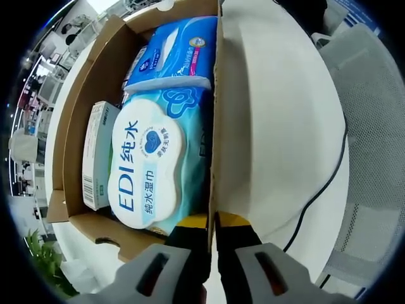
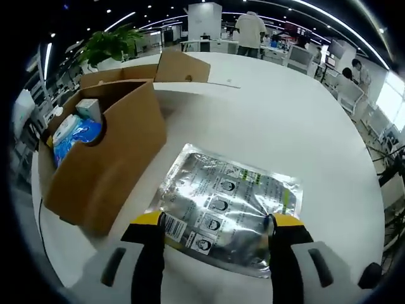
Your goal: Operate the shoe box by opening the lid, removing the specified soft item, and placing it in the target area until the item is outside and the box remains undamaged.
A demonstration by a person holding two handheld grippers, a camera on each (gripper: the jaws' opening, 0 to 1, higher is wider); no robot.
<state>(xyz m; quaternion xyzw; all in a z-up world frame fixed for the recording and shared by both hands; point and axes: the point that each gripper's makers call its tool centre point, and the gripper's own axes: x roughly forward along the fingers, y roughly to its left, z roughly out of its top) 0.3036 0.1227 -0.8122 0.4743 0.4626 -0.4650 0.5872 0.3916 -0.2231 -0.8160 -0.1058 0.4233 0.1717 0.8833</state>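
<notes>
Shoe box [image 1: 101,82] sits open on your white bench [image 1: 278,126], its wall clenched in your left gripper [image 1: 212,237]; hold lightly so the cardboard doesn't crease. Your right gripper [image 2: 218,237], jaws released, straddles one silver foil pouch [image 2: 228,206] lying on the bench outside. Inside remain one wet-wipes pack [image 1: 155,164], one blue tissue pack [image 1: 177,54], one small carton [image 1: 98,152].

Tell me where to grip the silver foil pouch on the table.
Take the silver foil pouch by its near short edge, coming in low from the side of the right gripper. It lies flat on the white table, so only a thin crinkled edge offers a pinch. The open jaws already straddle that edge.
</notes>
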